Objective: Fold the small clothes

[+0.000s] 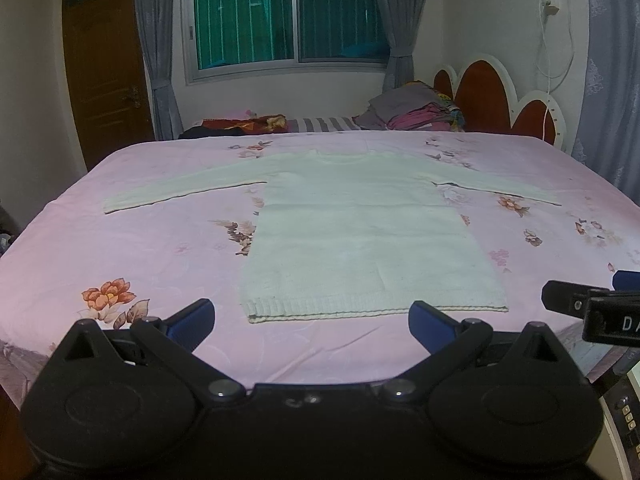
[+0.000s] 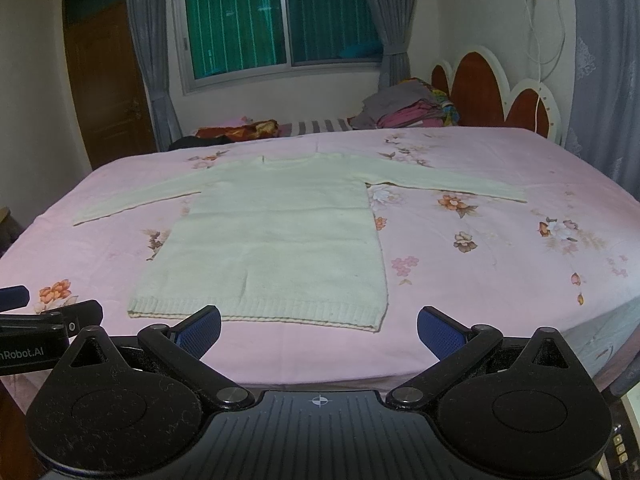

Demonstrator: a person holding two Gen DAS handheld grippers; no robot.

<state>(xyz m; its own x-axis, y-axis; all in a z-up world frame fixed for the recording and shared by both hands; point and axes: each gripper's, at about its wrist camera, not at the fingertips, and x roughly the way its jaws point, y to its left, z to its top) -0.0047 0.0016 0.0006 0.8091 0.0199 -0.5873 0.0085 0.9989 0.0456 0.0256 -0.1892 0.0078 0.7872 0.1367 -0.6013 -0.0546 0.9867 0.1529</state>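
A small pale cream knitted sweater lies flat on the pink floral bedsheet, sleeves spread to both sides, ribbed hem toward me. My left gripper stands open just short of the hem, nothing between its blue pads. In the right wrist view the same sweater lies left of centre. My right gripper is open too, near the hem's right corner, holding nothing. Part of the right gripper shows at the left view's right edge, and the left gripper at the right view's left edge.
A pile of folded clothes and a striped cloth sit at the far side by the red and white headboard. A wooden door and a curtained window are behind. The bed's near edge drops away just under the grippers.
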